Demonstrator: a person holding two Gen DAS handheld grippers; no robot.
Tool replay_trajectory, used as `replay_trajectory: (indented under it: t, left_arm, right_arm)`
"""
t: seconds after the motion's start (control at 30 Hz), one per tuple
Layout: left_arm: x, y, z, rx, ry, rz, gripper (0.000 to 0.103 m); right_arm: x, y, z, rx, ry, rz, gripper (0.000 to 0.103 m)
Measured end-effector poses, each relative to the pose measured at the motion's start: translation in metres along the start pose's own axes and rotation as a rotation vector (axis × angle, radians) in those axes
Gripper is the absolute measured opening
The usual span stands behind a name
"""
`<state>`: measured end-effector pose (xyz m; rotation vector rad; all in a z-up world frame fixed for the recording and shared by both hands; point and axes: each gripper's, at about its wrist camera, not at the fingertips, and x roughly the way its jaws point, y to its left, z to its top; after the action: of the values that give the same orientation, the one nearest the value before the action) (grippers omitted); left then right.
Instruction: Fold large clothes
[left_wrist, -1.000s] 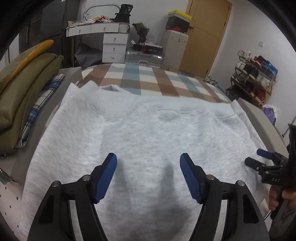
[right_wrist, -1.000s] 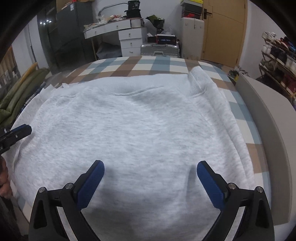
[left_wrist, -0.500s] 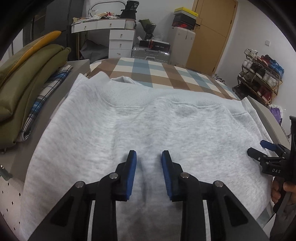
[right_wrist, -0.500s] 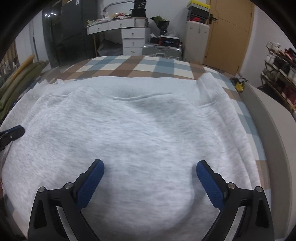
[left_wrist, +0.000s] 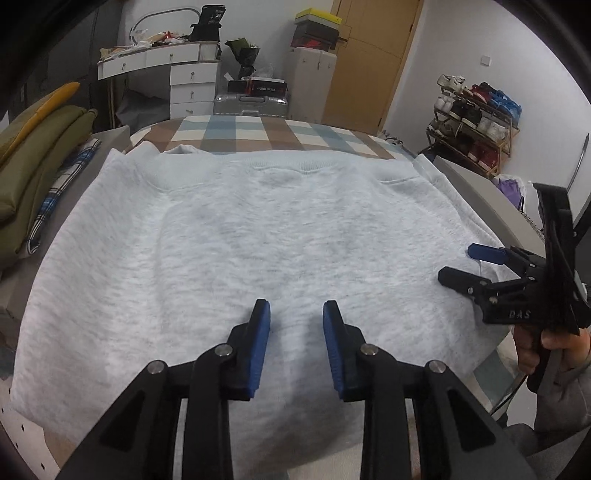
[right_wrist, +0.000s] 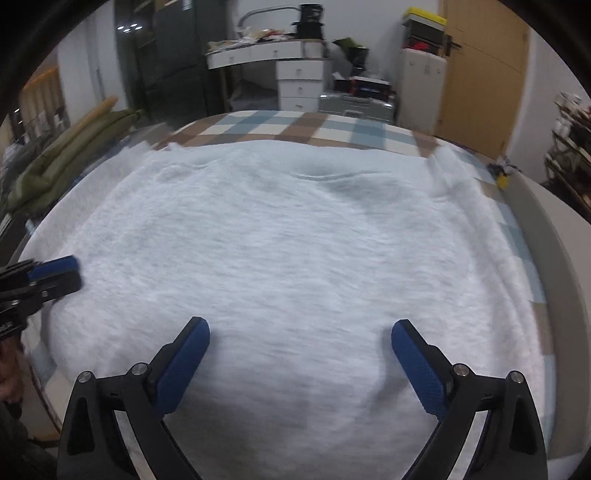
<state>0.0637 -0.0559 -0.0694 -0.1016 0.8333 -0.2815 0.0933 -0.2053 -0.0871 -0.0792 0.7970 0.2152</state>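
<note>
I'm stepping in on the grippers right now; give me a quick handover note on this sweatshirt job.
Left gripper: fingers narrowed, a gap between them, over the near part of the grey sweatshirt; no fabric visibly pinched.
Right gripper: fingers wide open, holding nothing, over the sweatshirt's near right part.
Sweatshirt lies spread flat on the checked bed, ribbed edge at the far end.
Done: laid out. Left: every fold.

The sweatshirt (left_wrist: 280, 236) is showing pale heathered grey; the bedcover (left_wrist: 258, 133) is showing brown, blue and cream checks; the door (left_wrist: 369, 59) is showing tan.
</note>
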Motion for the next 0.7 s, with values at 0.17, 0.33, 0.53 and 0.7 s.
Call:
replay_trajectory:
  t: [0.17, 0.33, 0.53, 0.7]
  left_arm:
    - [-0.015, -0.016, 0.002, 0.027, -0.024, -0.061, 0.024]
    - [0.010, -0.050, -0.004, 0.156, 0.023, -0.057, 0.030]
    - [0.001, -0.028, -0.008, 0.118, 0.019, -0.097, 0.030]
    - [-0.025, -0.015, -0.009, 0.053, -0.032, -0.073, 0.031]
  right_arm:
    - [-0.017, -0.033, 0.000, 0.109, 0.015, -0.023, 0.093]
    - [-0.024, 0.029, 0.004, -0.070, -0.021, 0.156, 0.091]
    - [-0.013, 0.022, -0.016, -0.108, -0.018, 0.140, 0.092]
    - [-0.018, -0.020, -0.025, -0.036, 0.014, -0.016, 0.093]
